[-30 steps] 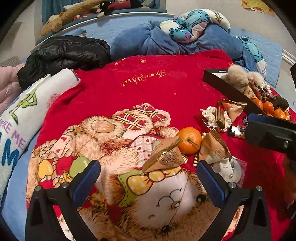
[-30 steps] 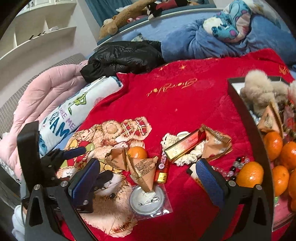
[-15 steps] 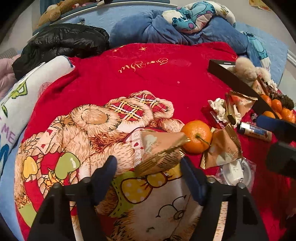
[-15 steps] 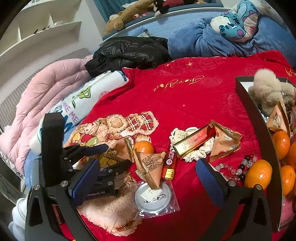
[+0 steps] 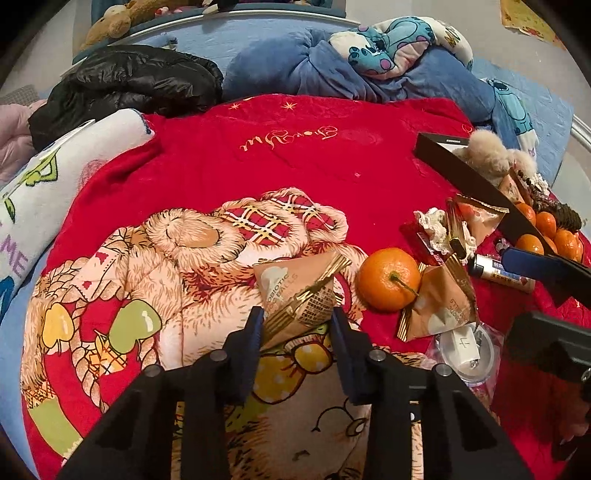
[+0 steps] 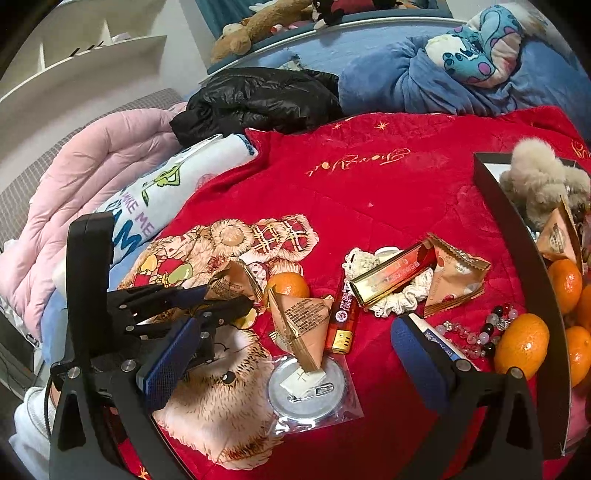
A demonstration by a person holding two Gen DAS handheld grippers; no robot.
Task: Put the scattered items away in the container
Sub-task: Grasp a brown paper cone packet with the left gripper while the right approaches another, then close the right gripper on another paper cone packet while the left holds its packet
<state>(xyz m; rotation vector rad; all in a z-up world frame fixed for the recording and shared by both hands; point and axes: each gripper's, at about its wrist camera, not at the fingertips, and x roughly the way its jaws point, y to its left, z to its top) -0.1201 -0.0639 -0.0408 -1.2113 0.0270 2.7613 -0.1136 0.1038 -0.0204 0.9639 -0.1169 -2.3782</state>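
The left claw (image 5: 295,325) has just been closing and now pinches the near end of the snack packet (image 5: 295,291) on the red blanket (image 5: 332,155); the right claw (image 6: 295,354) hangs wide open, empty. The soft, crinkly packet could slip from the pads during the carry to the black box (image 5: 465,173).

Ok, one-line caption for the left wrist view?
Left gripper closing around a tan triangular snack packet on the red teddy-bear blanket, beside an orange mandarin.

Bed (image 6: 303,55), white shelves (image 6: 92,62), grey wall (image 5: 443,14).

Tan snack packet (image 5: 295,291), black box (image 5: 476,184)
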